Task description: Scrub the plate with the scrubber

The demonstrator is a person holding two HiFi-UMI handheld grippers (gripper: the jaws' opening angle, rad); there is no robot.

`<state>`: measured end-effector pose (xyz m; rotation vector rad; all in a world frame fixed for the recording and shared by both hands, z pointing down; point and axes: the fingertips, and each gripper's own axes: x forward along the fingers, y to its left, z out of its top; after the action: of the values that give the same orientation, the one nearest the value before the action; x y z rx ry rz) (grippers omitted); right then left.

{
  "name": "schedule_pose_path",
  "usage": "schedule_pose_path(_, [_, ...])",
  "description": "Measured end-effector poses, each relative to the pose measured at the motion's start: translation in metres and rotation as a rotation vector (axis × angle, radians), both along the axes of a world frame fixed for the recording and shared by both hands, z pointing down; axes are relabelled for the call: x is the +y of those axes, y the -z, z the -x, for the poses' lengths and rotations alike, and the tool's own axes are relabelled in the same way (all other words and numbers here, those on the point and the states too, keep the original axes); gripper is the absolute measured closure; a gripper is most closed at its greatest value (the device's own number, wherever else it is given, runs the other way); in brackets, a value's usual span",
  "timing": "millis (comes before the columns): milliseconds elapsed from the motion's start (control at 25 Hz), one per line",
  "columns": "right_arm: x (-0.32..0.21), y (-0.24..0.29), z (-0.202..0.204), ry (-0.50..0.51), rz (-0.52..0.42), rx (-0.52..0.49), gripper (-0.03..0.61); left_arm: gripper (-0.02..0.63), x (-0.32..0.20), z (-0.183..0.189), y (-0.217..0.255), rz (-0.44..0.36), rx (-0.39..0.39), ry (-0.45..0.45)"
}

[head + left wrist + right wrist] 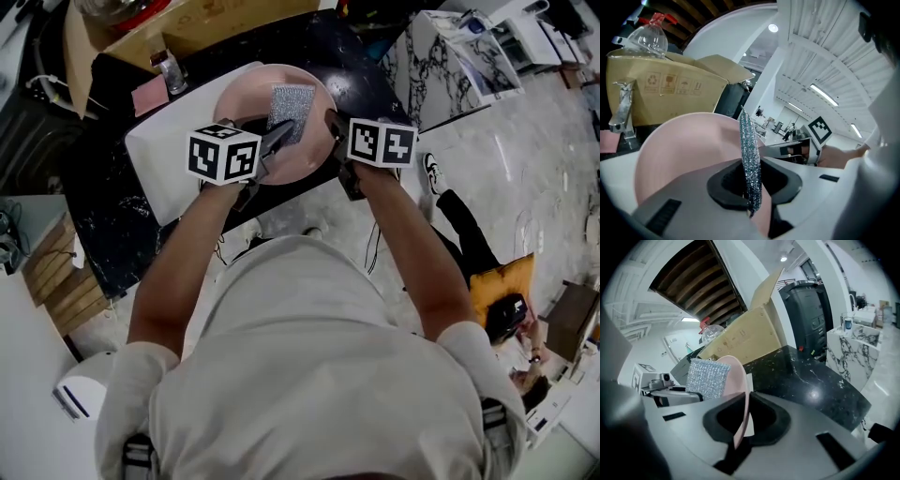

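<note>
Left claw (751,188) pinches the scrubber (750,150) over the pink plate (242,105), right claw (740,423) clamps its rim above the surface (811,376); scrubbing seemingly just starting, all strokes left.

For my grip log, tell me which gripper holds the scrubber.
The left gripper, shut on the scrubber; the right gripper clamps the pink plate.
</note>
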<state>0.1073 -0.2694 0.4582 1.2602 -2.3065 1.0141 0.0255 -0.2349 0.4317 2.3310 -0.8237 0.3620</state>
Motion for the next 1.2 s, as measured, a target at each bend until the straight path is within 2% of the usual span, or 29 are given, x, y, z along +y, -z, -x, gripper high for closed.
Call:
schedule_pose_path(200, [0.005, 0.003, -0.009, 0.018, -0.024, -0.011, 0.558, 0.546, -0.006, -0.014, -0.006, 0.068, 0.034, -0.009])
schedule_pose_path(400, [0.007, 0.001, -0.015, 0.037, -0.031, -0.017, 0.558, 0.546, -0.012, -0.007, -0.01, 0.095, 0.009, 0.006])
schedule_pose_path(1000, [0.007, -0.004, -0.031, 0.04, -0.025, -0.034, 0.555, 0.545, -0.02, 0.065, -0.02, 0.133, -0.097, 0.12])
schedule_pose_path(1120, [0.006, -0.005, -0.037, 0.024, -0.017, -0.042, 0.555, 0.545, -0.017, 0.067, -0.016, 0.134, -0.076, 0.139])
schedule_pose_path(1200, [0.005, -0.006, -0.04, 0.016, -0.009, -0.05, 0.555, 0.545, -0.011, 0.054, -0.006, 0.125, -0.039, 0.115])
